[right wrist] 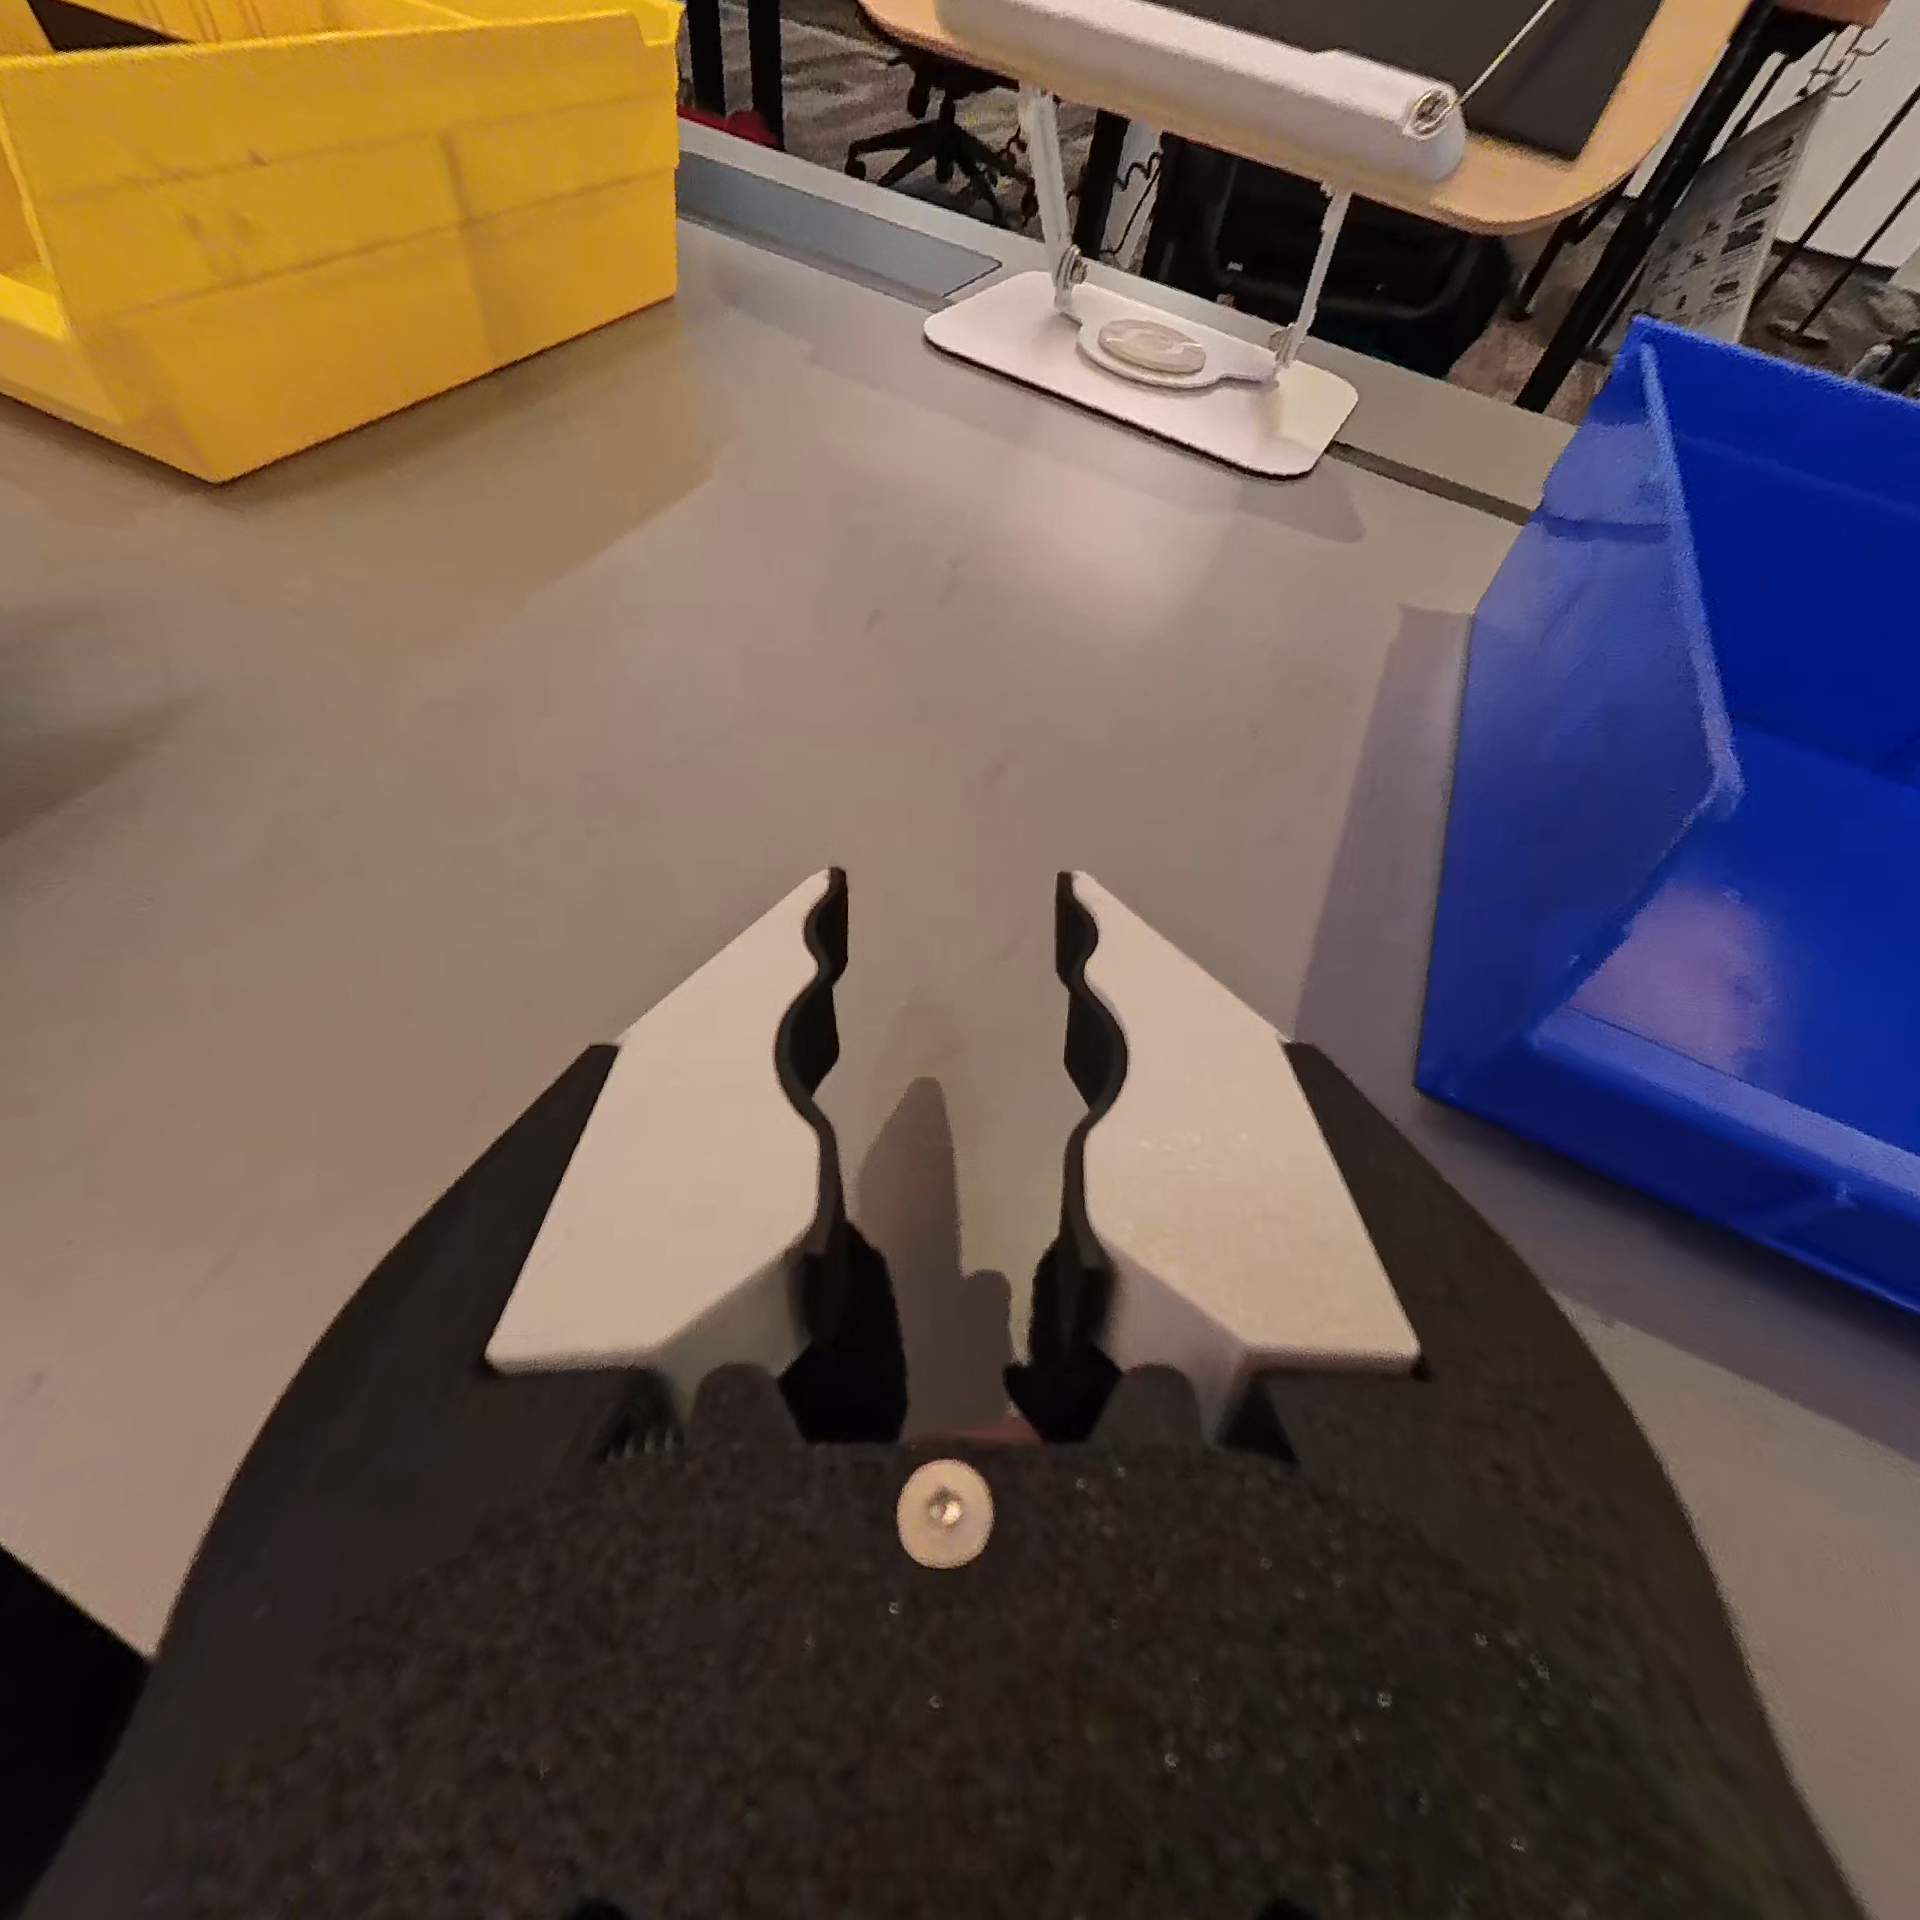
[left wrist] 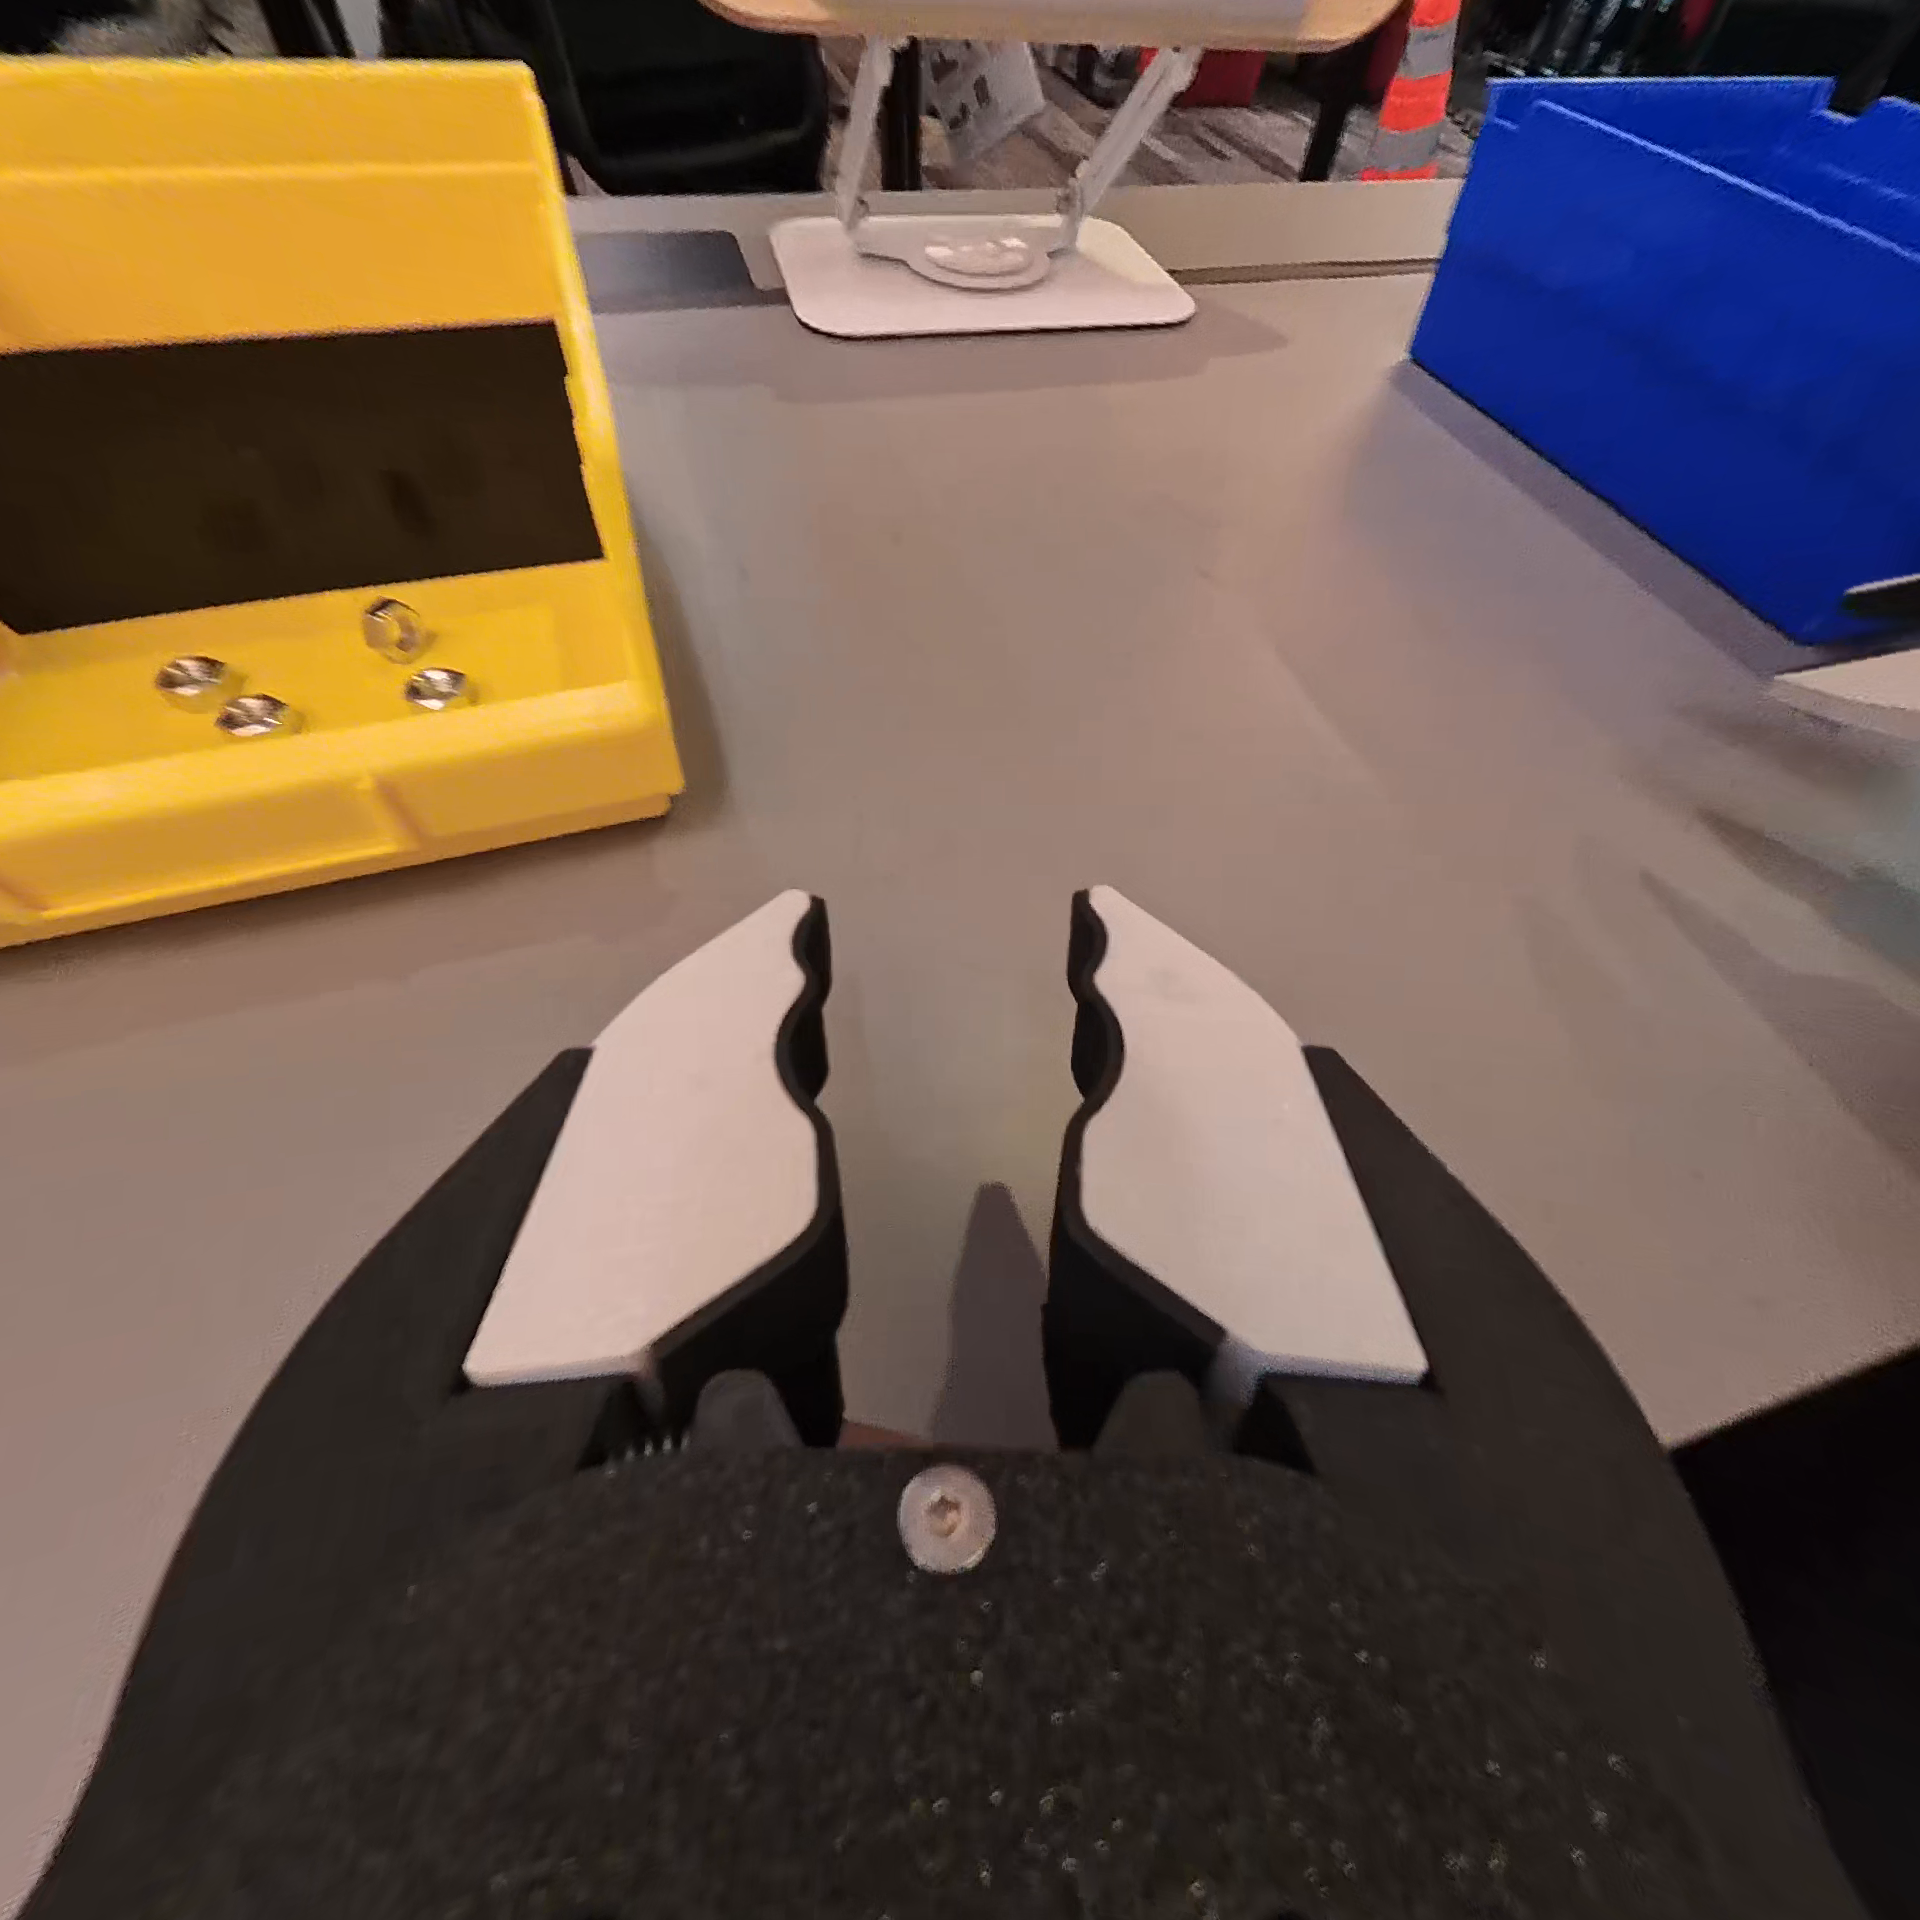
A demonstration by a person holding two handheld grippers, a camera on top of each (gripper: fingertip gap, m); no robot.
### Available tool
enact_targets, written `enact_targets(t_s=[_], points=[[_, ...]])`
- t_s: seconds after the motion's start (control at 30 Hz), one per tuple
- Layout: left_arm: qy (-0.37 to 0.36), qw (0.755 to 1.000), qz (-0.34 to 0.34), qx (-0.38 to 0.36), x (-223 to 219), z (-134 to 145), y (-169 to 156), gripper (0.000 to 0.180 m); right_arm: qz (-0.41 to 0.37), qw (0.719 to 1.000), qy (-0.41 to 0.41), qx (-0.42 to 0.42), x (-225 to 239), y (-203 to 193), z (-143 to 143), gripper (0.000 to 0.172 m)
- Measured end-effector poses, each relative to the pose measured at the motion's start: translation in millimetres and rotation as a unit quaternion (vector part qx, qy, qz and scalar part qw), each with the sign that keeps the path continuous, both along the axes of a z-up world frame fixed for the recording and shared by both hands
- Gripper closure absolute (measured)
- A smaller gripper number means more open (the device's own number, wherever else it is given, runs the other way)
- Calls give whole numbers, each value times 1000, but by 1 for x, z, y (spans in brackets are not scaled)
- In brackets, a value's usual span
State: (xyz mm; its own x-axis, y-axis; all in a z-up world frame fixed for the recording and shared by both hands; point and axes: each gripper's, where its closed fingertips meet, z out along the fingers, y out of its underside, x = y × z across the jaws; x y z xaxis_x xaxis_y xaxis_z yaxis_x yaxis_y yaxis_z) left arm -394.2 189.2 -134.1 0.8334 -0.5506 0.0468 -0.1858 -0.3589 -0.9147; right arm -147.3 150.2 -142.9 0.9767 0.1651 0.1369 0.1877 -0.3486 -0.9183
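Office workspace used as a parts bench

Grey table (right wrist: 520,727) carries yellow (left wrist: 312,239) and blue parts bins (right wrist: 1704,831); swivel chair (right wrist: 935,125) and carpet at top of frame.

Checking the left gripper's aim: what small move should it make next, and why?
Probably swing the left gripper left toward the yellow plastic bin: its jaws stand open and bare over the grey table, and four silver hex nuts lie there.

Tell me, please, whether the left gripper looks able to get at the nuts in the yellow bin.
Probably yes: the left gripper is open and empty, and the nuts lie exposed in the yellow bin's open front.
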Motion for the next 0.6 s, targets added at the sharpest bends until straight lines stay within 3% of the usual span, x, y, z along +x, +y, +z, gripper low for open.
enact_targets(t_s=[0.1, 0.17, 0.27, 0.33, 0.47, 0.6], points=[[-30, 997, -31, -66, 6, 3, -11, 138, 14, 999, 27, -21, -7, -4, -1, 132], [-44, 989, -87, -112, 8, 18, -18, 141, 26, 997, 59, -30, -14, -7, 0, 132], [51, 988, -105, -96, -31, 49, 24, 143, 52, 996, 58, -31, -21, -9, 0, 132], [132, 977, -154, -71, -51, 62, 61, 144, 67, 997, 31, -29, -23, -10, -3, 132], [256, 945, -181, -93, -73, 38, 156, 145, 73, 996, 33, -41, -25, -9, -8, 132], [292, 912, -192, -215, -72, -19, 194, 146, 73, 996, 43, -39, -24, -9, -5, 132]])
